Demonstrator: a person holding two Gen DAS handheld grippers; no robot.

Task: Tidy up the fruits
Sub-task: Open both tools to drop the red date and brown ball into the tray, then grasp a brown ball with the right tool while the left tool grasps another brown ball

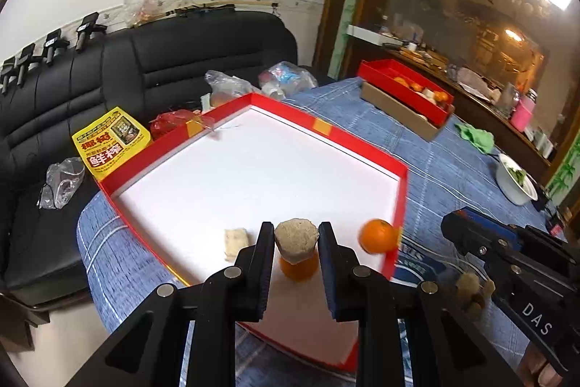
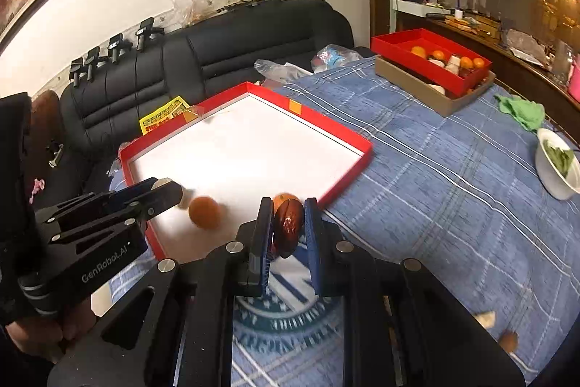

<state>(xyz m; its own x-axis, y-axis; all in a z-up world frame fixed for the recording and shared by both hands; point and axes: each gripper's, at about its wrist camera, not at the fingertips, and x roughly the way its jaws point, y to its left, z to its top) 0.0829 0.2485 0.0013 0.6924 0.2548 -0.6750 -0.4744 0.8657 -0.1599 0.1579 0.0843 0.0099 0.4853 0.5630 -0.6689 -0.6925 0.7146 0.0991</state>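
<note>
My left gripper point(image 1: 296, 230) is shut on a beige crumbly block point(image 1: 296, 238), held over the near end of the red tray with a white floor point(image 1: 357, 137). Under the block an orange point(image 1: 299, 268) lies in the tray. Another orange point(image 1: 378, 236) rests against the tray's right wall, and a pale snack piece point(image 1: 235, 242) lies to the left. My right gripper point(image 2: 289, 207) is shut on a dark red-brown date point(image 2: 288, 227) just outside the tray's point(image 2: 326, 119) near corner. The left gripper point(image 2: 168, 193) hangs above one orange point(image 2: 204, 212). A second orange point(image 2: 286, 197) peeks out behind the date.
A second red box point(image 2: 397, 40) with several oranges sits on a cardboard lid at the back right. A white bowl of greens point(image 2: 543, 169) and a green cloth point(image 2: 522, 111) lie to the right. Small brown and pale pieces point(image 2: 507, 341) are on the blue checked cloth. A black sofa point(image 1: 203, 53) stands behind.
</note>
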